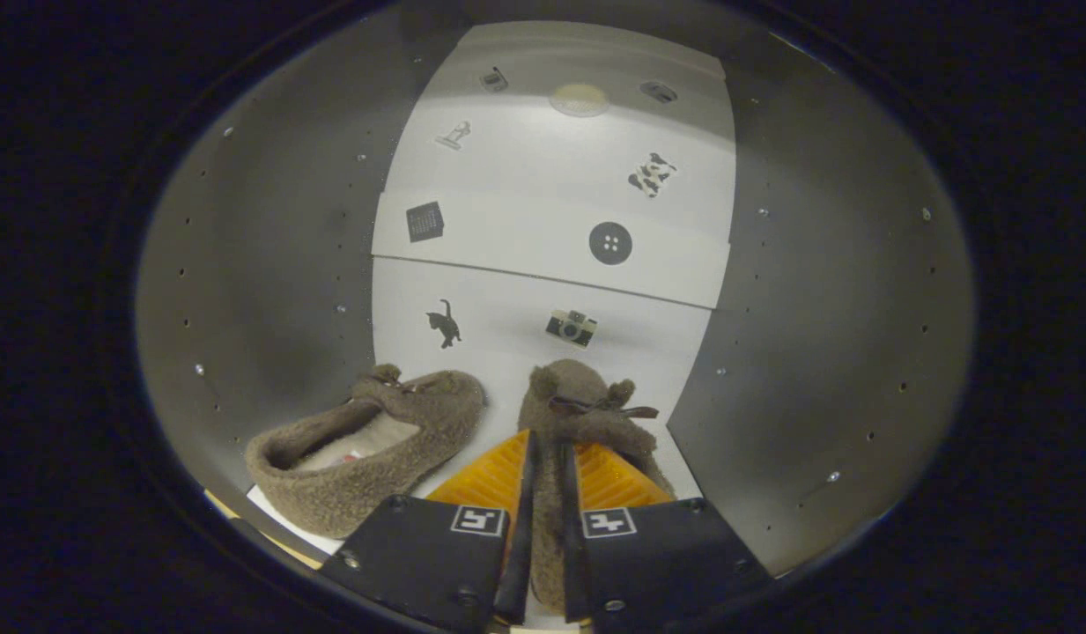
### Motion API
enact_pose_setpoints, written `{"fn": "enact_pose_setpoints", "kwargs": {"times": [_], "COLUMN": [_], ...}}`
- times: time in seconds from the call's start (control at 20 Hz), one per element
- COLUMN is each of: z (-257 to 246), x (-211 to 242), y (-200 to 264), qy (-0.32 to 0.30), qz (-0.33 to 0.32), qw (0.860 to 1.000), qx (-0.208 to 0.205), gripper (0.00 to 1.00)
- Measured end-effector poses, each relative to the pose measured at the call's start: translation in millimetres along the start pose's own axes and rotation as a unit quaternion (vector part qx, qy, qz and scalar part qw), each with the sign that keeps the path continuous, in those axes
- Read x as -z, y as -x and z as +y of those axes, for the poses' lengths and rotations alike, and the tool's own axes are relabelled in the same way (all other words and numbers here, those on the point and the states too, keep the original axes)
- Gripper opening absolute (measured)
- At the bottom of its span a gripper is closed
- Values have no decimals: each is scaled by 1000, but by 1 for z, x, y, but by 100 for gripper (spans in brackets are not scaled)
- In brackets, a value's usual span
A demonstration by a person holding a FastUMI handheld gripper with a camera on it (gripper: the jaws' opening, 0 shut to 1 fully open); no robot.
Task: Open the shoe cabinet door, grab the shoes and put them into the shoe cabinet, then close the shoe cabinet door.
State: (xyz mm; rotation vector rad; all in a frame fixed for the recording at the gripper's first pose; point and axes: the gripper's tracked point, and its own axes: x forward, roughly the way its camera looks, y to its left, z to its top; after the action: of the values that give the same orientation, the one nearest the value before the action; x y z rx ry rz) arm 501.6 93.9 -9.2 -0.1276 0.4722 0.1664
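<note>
The hand-held gripper [543, 480] pinched the right slipper [582, 414], its long axis toward twelve o'clock on the cabinet floor [507, 339]; the left slipper [366, 453] lay at ten o'clock.

The claw [547, 445] hides the right slipper's [587, 405] heel.

We're looking at two fuzzy brown slippers here: the left slipper [366, 458] is showing a cream lining with a bit of red inside, and the right slipper [587, 414] is wearing a darker brown bow. The cabinet's side walls [269, 291] are looking grey, dotted with rows of small holes. The back panel [551, 220] is showing white with little black pictures: a cat, a camera, a button, a cow-spot patch.
</note>
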Motion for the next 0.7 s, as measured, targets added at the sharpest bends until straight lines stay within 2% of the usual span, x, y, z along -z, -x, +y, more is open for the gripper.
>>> {"fn": "enact_pose_setpoints", "kwargs": {"times": [0.05,0.2,0.3,0.5,0.65,0.7], "z": [-4,-11,-9,-2,-1,4], "x": [-3,-24,-35,-53,-65,-67], "y": [5,32,58,125,192,219], "qy": [-3,4,1,-17,-35,-38], "qz": [-3,-38,-55,-81,-107,-114], "qw": [1000,999,998,996,993,993], "qx": [11,35,35,17,17,9], "gripper": [24,74,86,86,86,88]}}
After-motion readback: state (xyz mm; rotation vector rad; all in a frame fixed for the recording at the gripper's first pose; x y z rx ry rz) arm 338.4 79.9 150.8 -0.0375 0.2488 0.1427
